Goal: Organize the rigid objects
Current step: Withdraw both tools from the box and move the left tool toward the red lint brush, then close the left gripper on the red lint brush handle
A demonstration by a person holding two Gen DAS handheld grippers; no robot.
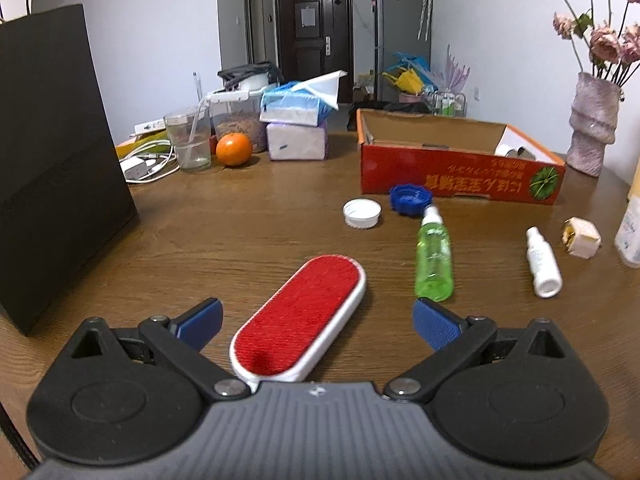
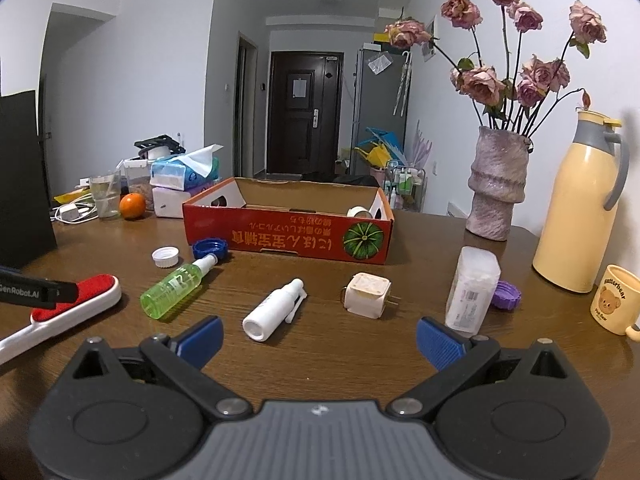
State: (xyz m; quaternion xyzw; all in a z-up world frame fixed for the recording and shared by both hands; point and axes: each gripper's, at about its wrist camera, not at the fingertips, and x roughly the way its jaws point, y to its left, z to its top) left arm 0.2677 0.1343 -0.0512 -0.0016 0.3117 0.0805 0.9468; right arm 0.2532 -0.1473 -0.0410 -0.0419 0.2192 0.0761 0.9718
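On the counter [image 1: 248, 220], under left gripper [image 1: 318, 322]: a lint brush [image 1: 300, 318] with red pile face and white rim lies flat, its near end between my jaws, not touched by them.
Left jaws: wide apart, holding nothing.
Right gripper [image 2: 320, 340]: jaws wide also, empty, low over the wood near the white spray bottle [image 2: 276, 314].
Brush, handling: I judge it a light, stiff plastic body. The red face is soft pile and gives some grip; the white rim looks smooth and may slip.
Brush, where to take: across the narrow width, on the two long white edges, near the middle of the head, so it does not tip down at one end.
Brush handle: in the right wrist view a white handle runs toward the lower left edge; it is thin, so I think a hold there is less sure.
Green spray bottle [image 1: 434, 258]: it lies on its side just right of the brush; round and glossy, likely to roll if I bump it.
Goal place: I take it to be the red cardboard box [image 1: 460, 178], open on top, farther back on the counter; a tape roll [image 2: 359, 212] is in one corner.
Caps: a white cap [image 1: 362, 213] and a blue cap [image 1: 411, 198] lie before the box, small and low, hard to pinch.
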